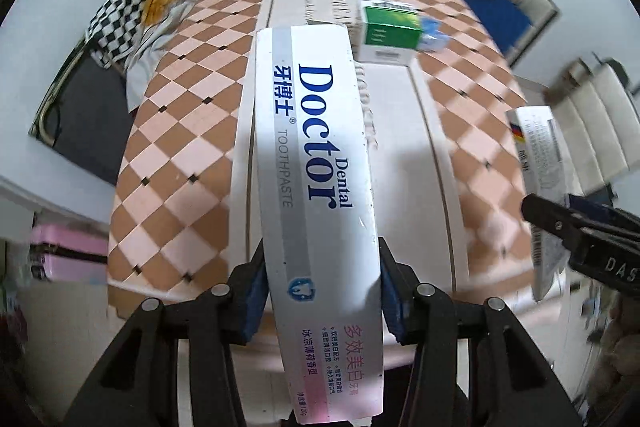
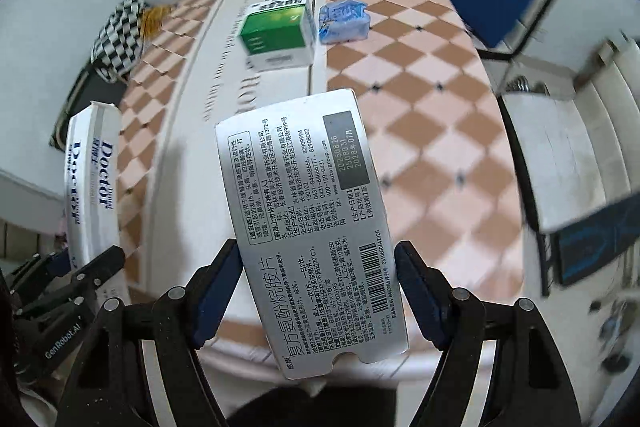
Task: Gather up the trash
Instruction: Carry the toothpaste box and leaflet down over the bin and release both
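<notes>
1. The toothpaste box (image 1: 316, 195) hangs lifted above the checked table (image 1: 168, 163), its long axis running away from the left wrist camera toward the table's far end.
2. The left gripper (image 1: 322, 291) is narrowed onto that box near its near end, blue pads pressing both long sides.
3. The white medicine box (image 2: 308, 223) is likewise lifted, long axis pointing far and tilted slightly left.
4. The right gripper (image 2: 320, 295) stands wide, pads clamping this box's two long edges.
5. A green box (image 2: 276, 31) and a blue wrapper (image 2: 344, 21) lie just beside each other on the far table.
</notes>
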Motion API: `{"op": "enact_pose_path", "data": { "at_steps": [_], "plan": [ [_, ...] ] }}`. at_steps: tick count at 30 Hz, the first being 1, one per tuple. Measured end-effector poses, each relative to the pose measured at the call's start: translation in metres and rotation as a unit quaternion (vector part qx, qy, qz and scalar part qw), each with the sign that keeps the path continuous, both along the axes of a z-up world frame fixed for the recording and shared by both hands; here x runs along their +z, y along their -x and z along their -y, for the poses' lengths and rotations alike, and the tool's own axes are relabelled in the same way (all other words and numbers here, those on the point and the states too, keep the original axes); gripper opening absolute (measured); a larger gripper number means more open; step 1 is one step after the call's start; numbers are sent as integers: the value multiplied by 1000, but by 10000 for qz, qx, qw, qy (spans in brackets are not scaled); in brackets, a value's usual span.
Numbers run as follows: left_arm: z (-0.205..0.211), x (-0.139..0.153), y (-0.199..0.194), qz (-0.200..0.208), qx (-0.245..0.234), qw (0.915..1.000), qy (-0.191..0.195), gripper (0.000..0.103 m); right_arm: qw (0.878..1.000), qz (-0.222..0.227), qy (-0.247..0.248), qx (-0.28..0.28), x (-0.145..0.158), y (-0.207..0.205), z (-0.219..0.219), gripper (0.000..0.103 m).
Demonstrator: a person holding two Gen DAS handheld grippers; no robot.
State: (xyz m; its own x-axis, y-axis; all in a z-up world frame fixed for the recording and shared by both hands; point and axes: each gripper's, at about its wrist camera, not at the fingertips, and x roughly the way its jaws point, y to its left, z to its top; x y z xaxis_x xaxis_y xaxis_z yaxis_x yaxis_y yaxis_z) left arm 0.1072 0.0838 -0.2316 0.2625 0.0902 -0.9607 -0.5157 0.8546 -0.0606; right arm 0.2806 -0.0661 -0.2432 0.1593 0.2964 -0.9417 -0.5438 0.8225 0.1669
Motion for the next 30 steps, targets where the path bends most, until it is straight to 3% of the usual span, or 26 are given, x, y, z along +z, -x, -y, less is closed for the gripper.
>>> {"op": "enact_pose_path", "data": {
  "at_steps": [3,8,9,15,19,26,30],
  "plan": [
    [10,5,36,55,-347,9993,147,44,9996,-116,-93,-258,2,57,27,79],
    [40,-3,92,-137,-755,9961,441,44,9973,-544,54,-488,-22,141,69,79],
    [47,-9,103,-406,-852,9937,604,44,9967,-632,116,-496,-31,152,77,79],
    [86,-67,159,-1063,-927,9826,1204,44,9881,-1283,551,-638,-105,205,121,79],
    [106,-131,177,-1654,-845,9696,1596,44,9807,-1655,734,-734,-168,220,141,79],
    [131,-291,166,-2284,-752,9450,2216,44,9675,-2167,871,-966,-308,223,159,79],
    [142,-373,153,-2614,-760,9327,2366,44,9598,-2411,894,-1129,-390,216,160,78]
  ]
}}
